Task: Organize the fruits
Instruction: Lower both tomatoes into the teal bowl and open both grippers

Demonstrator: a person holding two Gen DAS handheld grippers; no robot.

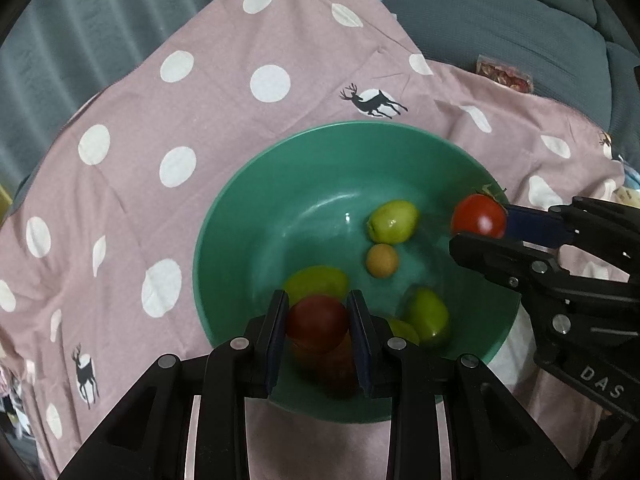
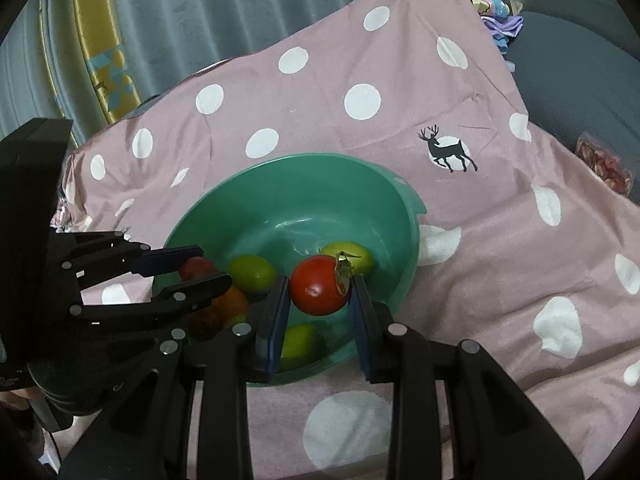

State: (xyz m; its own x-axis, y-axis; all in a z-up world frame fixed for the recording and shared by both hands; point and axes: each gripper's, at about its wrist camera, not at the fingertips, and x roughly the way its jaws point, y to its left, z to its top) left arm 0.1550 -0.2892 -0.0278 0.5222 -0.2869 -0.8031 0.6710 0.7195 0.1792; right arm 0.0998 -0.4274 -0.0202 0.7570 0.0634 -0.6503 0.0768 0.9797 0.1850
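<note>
A green bowl (image 1: pixel 256 216) (image 2: pixel 384 200) sits on a pink dotted cloth. Inside lie several green fruits (image 1: pixel 394 221) (image 2: pixel 252 273) and a small tan one (image 1: pixel 382 260). My left gripper (image 1: pixel 318 322) (image 2: pixel 196 270) is shut on a dark red tomato (image 1: pixel 318 322) (image 2: pixel 196 267) just above the bowl's near side. My right gripper (image 2: pixel 320 292) (image 1: pixel 480 222) is shut on a bright red tomato (image 2: pixel 318 286) (image 1: pixel 478 216) with a dry stem, held over the bowl's right rim. Under the left tomato an orange-red fruit (image 2: pixel 230 304) shows blurred.
The pink cloth (image 1: pixel 160 200) (image 2: pixel 500 280) with white dots and deer prints spreads all around the bowl. A grey sofa (image 1: pixel 500 20) lies behind, with a packet of red snacks (image 1: pixel 506 74) (image 2: pixel 604 166) on it. Grey curtains (image 2: pixel 200 12) hang at the back.
</note>
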